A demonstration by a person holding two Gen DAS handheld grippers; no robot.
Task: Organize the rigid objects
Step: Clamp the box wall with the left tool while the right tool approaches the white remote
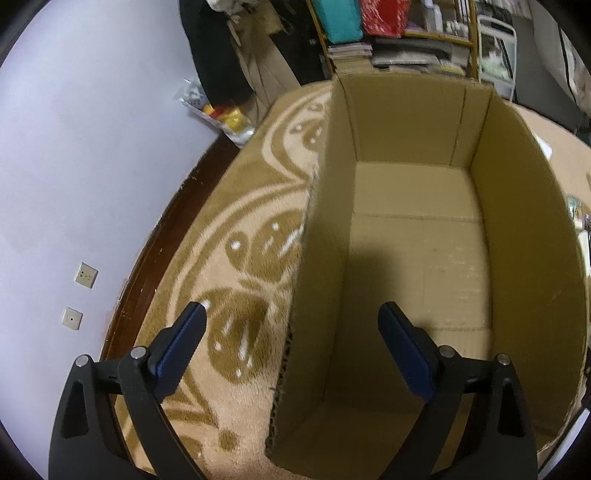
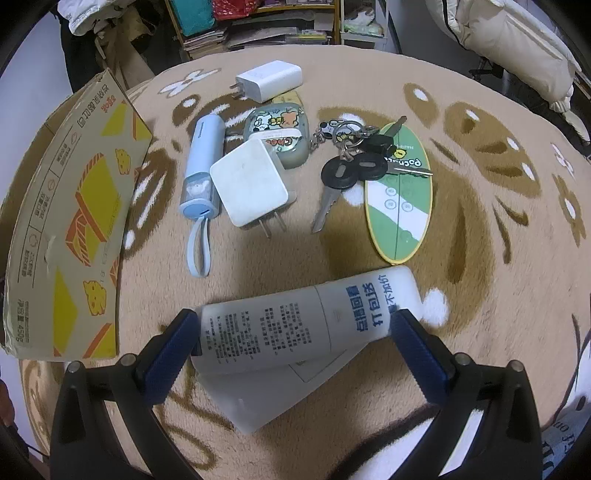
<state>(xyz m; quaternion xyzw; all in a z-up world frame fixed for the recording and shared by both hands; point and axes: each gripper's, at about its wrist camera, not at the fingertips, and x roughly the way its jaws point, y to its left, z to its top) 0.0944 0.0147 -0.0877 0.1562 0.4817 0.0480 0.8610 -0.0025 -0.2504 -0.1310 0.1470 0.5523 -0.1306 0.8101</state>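
Note:
In the left wrist view an empty cardboard box (image 1: 413, 258) stands open on the patterned carpet. My left gripper (image 1: 291, 314) is open and empty above the box's near left wall. In the right wrist view my right gripper (image 2: 293, 317) is open around a white box with blue print (image 2: 306, 325); the fingers (image 2: 173, 343) touch or nearly touch its ends. Beyond lie a white charger (image 2: 249, 182), a light blue power bank (image 2: 201, 166), a cartoon case (image 2: 279, 131), a bunch of keys (image 2: 347, 166), a green oval card (image 2: 400, 195) and another white charger (image 2: 269, 79).
The cardboard box's printed outer wall (image 2: 70, 221) stands at the left in the right wrist view. A flat white object (image 2: 280, 391) lies under the held-between box. Shelves with books (image 2: 236, 33) stand at the back. A wall with sockets (image 1: 85, 275) runs along the carpet's left.

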